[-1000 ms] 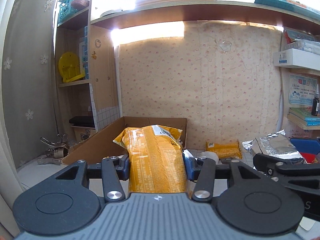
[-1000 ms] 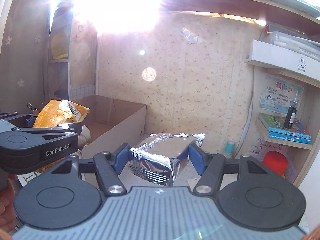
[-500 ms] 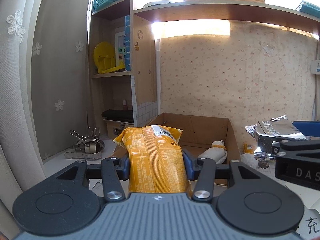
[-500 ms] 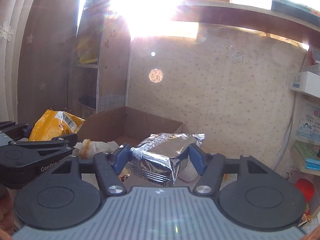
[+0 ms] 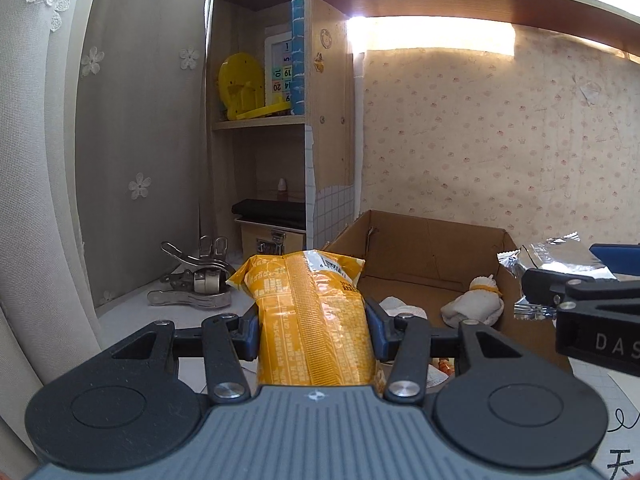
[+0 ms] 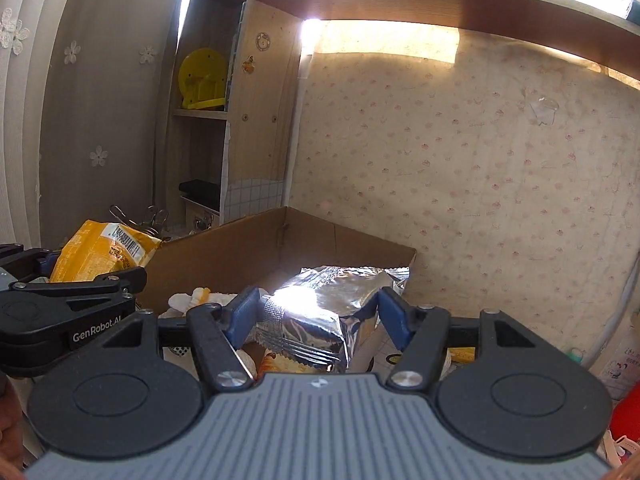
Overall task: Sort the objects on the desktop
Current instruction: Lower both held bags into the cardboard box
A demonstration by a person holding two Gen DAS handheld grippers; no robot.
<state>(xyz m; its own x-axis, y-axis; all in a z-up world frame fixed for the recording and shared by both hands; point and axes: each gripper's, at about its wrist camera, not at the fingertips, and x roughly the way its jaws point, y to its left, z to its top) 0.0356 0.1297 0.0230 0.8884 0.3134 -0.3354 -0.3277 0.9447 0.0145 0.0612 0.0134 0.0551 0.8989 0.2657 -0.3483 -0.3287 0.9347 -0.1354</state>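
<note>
My left gripper (image 5: 312, 328) is shut on a yellow snack bag (image 5: 312, 320), held above the desk in front of the open cardboard box (image 5: 432, 248). My right gripper (image 6: 316, 316) is shut on a silver foil packet (image 6: 340, 304), held over the box's near edge (image 6: 240, 248). The foil packet also shows at the right of the left wrist view (image 5: 556, 258), and the yellow bag at the left of the right wrist view (image 6: 104, 248). A white cloth pouch with a yellow tie (image 5: 476, 300) lies inside the box.
Metal clips (image 5: 196, 280) lie on the desk left of the box. A wooden shelf unit (image 5: 280, 120) with a yellow toy (image 5: 240, 88) stands behind. The wallpapered wall (image 6: 480, 160) is close behind the box. A red object (image 6: 628, 412) sits at far right.
Both grippers have swung left with their packets still held. The box and shelf unit now sit nearer the middle of both views, and the right-hand shelves have left the views.
</note>
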